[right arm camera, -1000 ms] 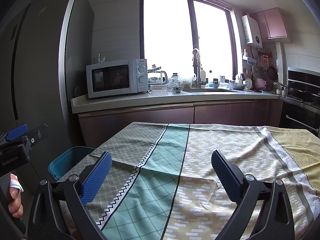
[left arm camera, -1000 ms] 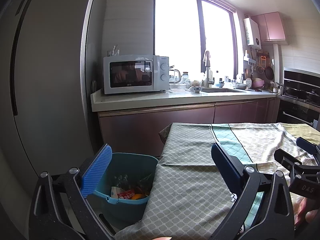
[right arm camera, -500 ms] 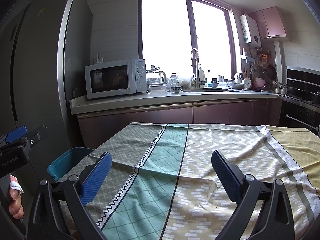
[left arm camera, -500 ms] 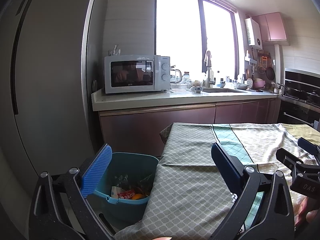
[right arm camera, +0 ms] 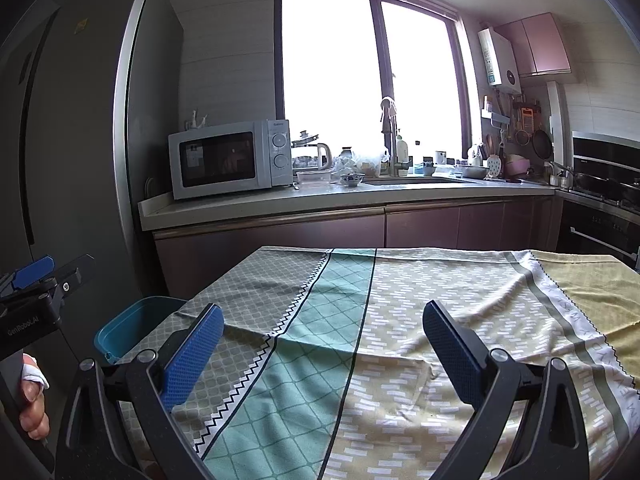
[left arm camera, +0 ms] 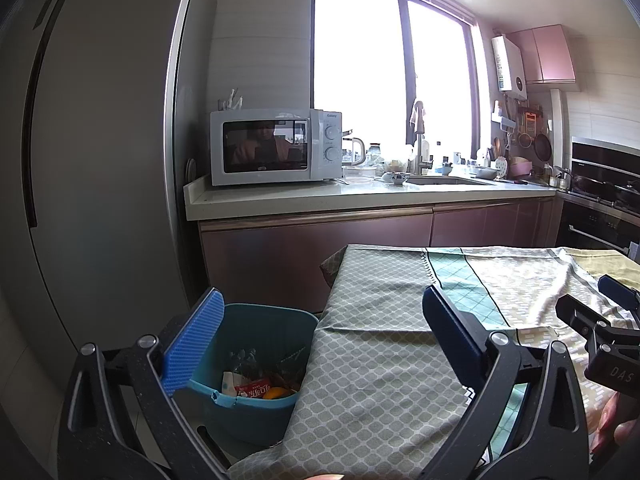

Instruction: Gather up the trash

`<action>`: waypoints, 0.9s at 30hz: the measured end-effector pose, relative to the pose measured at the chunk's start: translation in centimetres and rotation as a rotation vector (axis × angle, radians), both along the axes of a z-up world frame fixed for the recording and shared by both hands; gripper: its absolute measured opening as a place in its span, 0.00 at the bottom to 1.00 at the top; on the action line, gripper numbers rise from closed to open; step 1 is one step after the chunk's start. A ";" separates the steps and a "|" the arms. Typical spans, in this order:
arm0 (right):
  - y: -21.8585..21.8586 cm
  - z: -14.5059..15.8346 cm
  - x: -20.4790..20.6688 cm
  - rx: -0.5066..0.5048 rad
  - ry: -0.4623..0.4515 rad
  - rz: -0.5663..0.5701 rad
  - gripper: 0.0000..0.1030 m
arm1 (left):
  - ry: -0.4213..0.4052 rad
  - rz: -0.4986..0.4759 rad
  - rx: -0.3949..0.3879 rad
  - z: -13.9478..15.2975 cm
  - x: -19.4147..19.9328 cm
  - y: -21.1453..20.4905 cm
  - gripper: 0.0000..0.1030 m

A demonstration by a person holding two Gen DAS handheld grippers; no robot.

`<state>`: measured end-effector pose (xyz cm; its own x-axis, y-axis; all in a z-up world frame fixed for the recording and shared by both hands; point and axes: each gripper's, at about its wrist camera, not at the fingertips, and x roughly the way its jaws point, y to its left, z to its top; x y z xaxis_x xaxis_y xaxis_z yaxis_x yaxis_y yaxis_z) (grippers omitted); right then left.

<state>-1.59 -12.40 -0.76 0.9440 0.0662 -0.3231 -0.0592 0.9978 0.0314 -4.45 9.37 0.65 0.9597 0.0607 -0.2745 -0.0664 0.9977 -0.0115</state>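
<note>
Left wrist view: left gripper (left arm camera: 318, 330), spread wide and empty, hangs above the blue plastic trash bin (left arm camera: 260, 364), low left beside the cloth-covered table (left arm camera: 380, 360). Right wrist view: right gripper (right arm camera: 320, 336), equally wide, faces bare cloth; the bin sits far left, nearer the left gripper.

Trash (left arm camera: 260, 388) in blue bin (left arm camera: 276, 328) by table (left arm camera: 384, 360)

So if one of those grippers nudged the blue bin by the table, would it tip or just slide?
The blue bin would probably slide, since it looks squat and wide-mouthed. It seems light: thin plastic holding only some wrappers. The tablecloth hanging against its side might drag on it.
</note>
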 end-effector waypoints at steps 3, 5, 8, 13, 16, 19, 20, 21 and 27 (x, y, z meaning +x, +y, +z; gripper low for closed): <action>0.0 0.0 0.0 0.003 -0.001 0.001 0.94 | 0.000 0.000 0.001 -0.1 0.0 0.0 0.95; -0.1 0.0 0.0 0.003 -0.002 0.001 0.94 | 0.003 -0.001 0.001 -0.1 0.1 0.1 0.95; -0.1 0.0 0.1 0.003 -0.003 0.002 0.94 | 0.002 -0.001 0.000 0.0 0.0 0.0 0.95; -0.2 -0.1 0.2 0.005 -0.001 0.000 0.94 | 0.001 0.003 0.003 -0.2 0.1 0.0 0.95; -0.3 -0.2 0.2 0.005 0.000 0.001 0.94 | -0.001 0.003 0.004 -0.2 0.1 0.0 0.95; -0.3 -0.1 0.2 0.004 0.000 0.000 0.94 | 0.002 0.001 0.002 -0.2 0.1 0.0 0.95; -0.3 -0.2 0.2 0.004 0.001 0.000 0.94 | 0.001 0.002 0.003 -0.4 0.2 0.1 0.95; -0.3 -0.2 0.2 0.004 0.000 -0.002 0.94 | 0.002 0.000 0.002 -0.3 0.2 0.0 0.95; -0.3 -0.2 0.1 0.006 0.002 -0.003 0.94 | 0.005 0.000 0.006 -0.6 0.4 0.0 0.95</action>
<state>-1.45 -12.73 -0.95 0.9436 0.0651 -0.3245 -0.0561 0.9977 0.0370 -4.05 9.40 0.09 0.9583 0.0624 -0.2787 -0.0664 0.9978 -0.0049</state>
